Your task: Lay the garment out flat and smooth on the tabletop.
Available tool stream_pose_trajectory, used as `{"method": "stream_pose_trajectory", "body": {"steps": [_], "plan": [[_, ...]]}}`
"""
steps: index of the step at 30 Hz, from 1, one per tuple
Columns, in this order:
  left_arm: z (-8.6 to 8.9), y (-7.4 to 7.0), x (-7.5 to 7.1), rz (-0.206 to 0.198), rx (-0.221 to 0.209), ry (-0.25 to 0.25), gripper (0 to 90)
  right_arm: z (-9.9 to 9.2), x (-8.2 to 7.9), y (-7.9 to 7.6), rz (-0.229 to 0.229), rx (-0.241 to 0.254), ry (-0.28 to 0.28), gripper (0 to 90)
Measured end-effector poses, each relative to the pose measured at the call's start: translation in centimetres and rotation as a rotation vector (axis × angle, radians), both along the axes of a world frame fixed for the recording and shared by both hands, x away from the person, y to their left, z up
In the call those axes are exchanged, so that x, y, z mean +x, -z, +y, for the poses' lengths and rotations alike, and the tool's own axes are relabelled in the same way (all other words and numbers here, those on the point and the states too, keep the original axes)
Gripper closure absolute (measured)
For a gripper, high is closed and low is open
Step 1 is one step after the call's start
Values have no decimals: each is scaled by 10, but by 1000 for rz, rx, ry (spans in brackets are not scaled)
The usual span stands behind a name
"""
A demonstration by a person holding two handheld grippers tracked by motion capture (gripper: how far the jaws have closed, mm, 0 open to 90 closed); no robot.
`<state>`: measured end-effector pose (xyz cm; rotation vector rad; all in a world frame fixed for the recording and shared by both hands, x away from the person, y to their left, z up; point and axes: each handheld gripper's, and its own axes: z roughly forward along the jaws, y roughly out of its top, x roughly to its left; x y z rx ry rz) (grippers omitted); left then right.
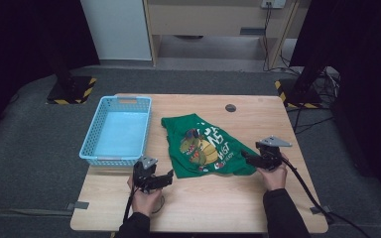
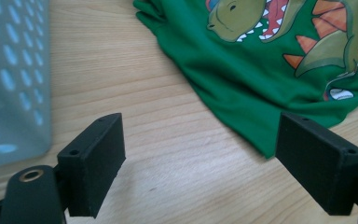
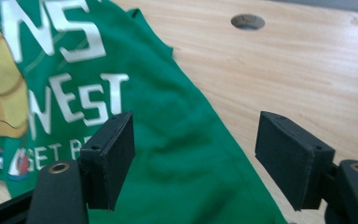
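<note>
A green T-shirt (image 1: 203, 146) with a dinosaur print and white lettering lies crumpled in the middle of the wooden table (image 1: 203, 203). My left gripper (image 1: 170, 177) is just off the shirt's near left corner. In the left gripper view the left gripper (image 2: 203, 144) stands open over bare wood, and the shirt's hem (image 2: 261, 70) lies just beyond its jaws. My right gripper (image 1: 245, 156) is at the shirt's near right corner. In the right gripper view the right gripper (image 3: 196, 140) is open and straddles the shirt's edge (image 3: 177, 154), one jaw over cloth and one over wood.
A light blue plastic basket (image 1: 114, 159) stands at the table's left, its wall (image 2: 9, 79) close to my left gripper. A round cable hole (image 1: 230, 107) sits in the tabletop behind the shirt. Black stands with striped bases flank the table's far corners.
</note>
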<state>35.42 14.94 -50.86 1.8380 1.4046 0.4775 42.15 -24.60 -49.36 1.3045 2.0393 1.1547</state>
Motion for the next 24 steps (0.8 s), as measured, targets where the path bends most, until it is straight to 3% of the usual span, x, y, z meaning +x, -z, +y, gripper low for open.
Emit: {"method": "stream_pose_trajectory", "body": {"steps": [4,8,11,20,24], "plan": [[-7,1,8,5,11,-2,153,-3,1,8,20,-14,11,281],[-14,4,16,17,-16,4,162,-3,2,15,33,-21,16,284],[-21,7,22,30,13,2,158,-2,4,19,48,-34,17,286],[-29,17,34,69,45,-9,170,1,9,29,70,-58,21,312],[-32,19,35,59,67,0,208,1,12,34,85,-72,26,328]]}}
